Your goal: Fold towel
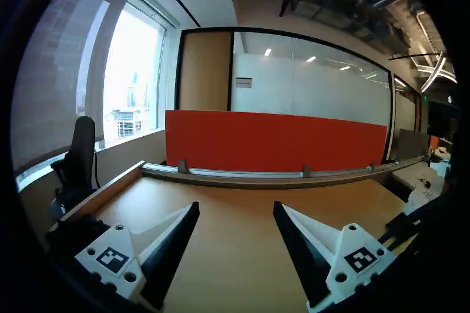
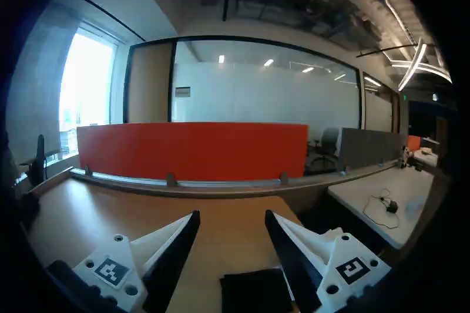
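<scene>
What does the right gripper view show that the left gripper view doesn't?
Right gripper view: a black towel lying on the wooden desk, under the open right gripper. Left gripper view: the open left gripper and a clear look at a black office chair. Both: the desk, the orange divider and the window.

Flat black folded cloth on the light wooden desk is running off the right gripper view's lower edge, its right side lying under a finger of the right gripper. Small dark corded item on the white neighbouring desk is reading too small to identify. Black office chair is hiding its base behind the desk edge.
</scene>
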